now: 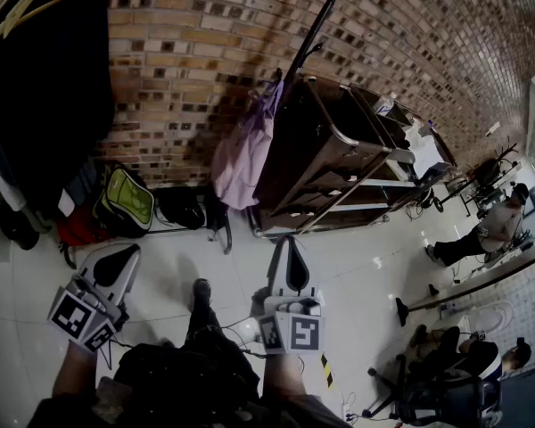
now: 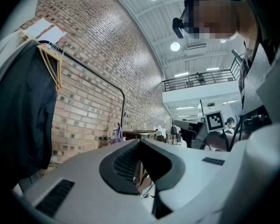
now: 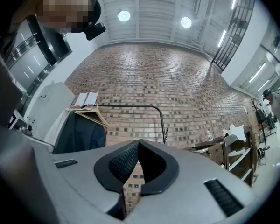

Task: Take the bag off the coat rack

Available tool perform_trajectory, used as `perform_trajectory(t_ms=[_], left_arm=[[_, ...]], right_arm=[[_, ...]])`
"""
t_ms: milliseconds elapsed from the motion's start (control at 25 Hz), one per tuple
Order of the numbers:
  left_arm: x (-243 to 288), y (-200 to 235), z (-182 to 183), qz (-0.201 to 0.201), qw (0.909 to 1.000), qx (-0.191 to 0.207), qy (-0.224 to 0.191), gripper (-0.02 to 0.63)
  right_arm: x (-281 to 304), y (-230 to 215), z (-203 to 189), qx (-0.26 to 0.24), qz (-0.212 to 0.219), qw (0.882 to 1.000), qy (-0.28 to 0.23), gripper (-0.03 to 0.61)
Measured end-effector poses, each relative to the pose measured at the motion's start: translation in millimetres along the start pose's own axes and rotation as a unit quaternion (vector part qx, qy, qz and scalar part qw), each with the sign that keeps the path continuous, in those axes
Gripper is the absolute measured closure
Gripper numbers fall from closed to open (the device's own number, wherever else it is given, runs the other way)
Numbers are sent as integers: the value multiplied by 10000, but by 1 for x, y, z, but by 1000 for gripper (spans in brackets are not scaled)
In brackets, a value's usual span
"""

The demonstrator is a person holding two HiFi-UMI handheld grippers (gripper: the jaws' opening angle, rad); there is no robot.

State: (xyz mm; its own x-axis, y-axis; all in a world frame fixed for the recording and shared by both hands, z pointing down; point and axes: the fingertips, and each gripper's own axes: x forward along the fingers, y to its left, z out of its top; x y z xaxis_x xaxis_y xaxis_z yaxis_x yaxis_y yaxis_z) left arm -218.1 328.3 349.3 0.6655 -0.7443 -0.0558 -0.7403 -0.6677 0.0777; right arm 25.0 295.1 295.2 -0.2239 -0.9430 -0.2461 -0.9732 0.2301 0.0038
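Observation:
A lilac bag [image 1: 243,154] hangs from the right end post of a black coat rack [image 1: 310,27] against the brick wall. It also shows small and far off in the left gripper view [image 2: 117,135]. Dark clothes [image 1: 40,87] hang on the rack's left part. My left gripper [image 1: 123,257] is low at the left, shut and empty, well short of the bag. My right gripper [image 1: 288,248] is below the bag and apart from it, also shut and empty. In each gripper view the jaws meet at the tips, left gripper [image 2: 140,143] and right gripper [image 3: 138,143]. The right gripper view shows the rack's rail [image 3: 130,106], with no bag visible.
A green backpack [image 1: 130,199] and a black bag [image 1: 184,209] lie on the floor under the rack. A dark wooden desk [image 1: 332,154] stands right of the bag. People [image 1: 488,230] sit further right, near a floor stand [image 1: 428,306]. My foot [image 1: 201,291] is between the grippers.

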Motion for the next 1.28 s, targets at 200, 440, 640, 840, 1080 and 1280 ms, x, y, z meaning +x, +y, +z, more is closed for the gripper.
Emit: perform_trajectory(t_ms=[200, 440, 640, 840, 1080, 1280], left_arm=[[26, 14, -11, 85, 9999, 115, -15, 595], [77, 48, -8, 290, 9995, 126, 25, 595], [136, 68, -15, 403, 9991, 154, 45, 595], [190, 84, -13, 451, 9989, 130, 34, 595], [251, 99, -12, 470, 9987, 156, 156, 595], [300, 106, -11, 401, 9987, 234, 214, 595]], right_arm=[[24, -29, -22, 113, -208, 9997, -47, 558], [86, -56, -38, 191, -69, 9998, -18, 558], [131, -100, -50, 115, -145, 9996, -223, 558], [182, -130, -66, 302, -30, 9995, -93, 558], [225, -173, -79, 306, -40, 9994, -162, 558], [264, -206, -93, 540, 23, 9985, 35, 558]])
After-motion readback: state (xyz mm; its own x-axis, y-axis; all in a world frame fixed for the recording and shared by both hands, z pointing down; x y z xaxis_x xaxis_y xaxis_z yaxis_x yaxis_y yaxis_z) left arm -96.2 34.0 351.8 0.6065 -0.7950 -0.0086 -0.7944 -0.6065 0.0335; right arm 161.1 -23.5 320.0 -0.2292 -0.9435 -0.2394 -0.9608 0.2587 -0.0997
